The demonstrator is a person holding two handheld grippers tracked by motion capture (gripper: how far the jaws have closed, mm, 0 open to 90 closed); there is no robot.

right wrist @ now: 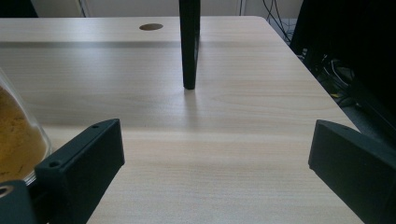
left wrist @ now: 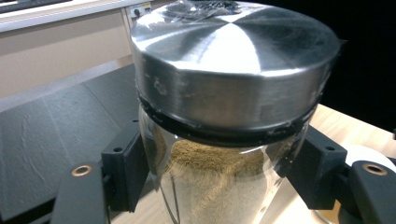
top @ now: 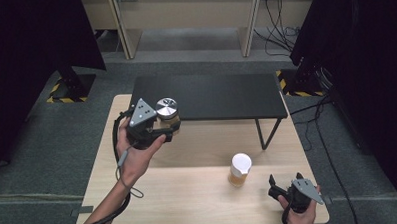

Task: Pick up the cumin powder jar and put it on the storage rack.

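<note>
**Carrying the steel-lidded jar toward the shelf**

Both tongs are in play, but we work with one. Our left gripper clamps the jar by its glass body just under the steel lid; in the left gripper view the pads press both sides of the glass, and brownish powder fills the jar below the lid. We hold it lifted at the near left edge of the black shelf, above the table.

Our right gripper rests low at the table's near right corner with jaws spread wide and nothing between them. A second jar, white-capped, stands just to its left; its glass wall edges into the right gripper view beside one jaw.

We judge the step to be setting the held jar onto the shelf. To do it well, we should keep the jar upright, since the grip sits high and the weight hangs below. We should bring the base fully over the shelf, lower until it seats flat, and only then release the glass.
</note>
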